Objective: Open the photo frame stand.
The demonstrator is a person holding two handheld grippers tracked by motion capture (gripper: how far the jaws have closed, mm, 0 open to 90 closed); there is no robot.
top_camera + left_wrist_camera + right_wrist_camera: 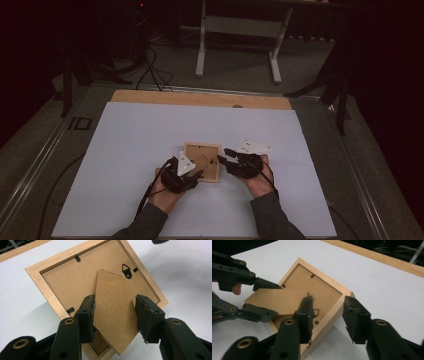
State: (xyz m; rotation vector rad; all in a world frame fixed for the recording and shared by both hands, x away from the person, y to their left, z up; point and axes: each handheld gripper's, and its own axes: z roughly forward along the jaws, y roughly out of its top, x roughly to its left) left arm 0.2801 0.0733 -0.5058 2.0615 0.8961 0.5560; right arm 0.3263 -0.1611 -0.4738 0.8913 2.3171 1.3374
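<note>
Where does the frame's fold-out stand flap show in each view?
High view: the stand flap is a thin sliver at the centre of the picture frame, between the two grippers.
Left gripper view: centre, between this gripper's jaws, lifted off the backing.
Right gripper view: left of centre, between the other gripper's jaws.
Shared landmark: the black hanger hook on the backing.

A wooden picture frame [202, 161] lies back-up on the white worktop [130, 150], between the left hand-held gripper [197, 175] and right hand-held gripper [224, 155].
</note>
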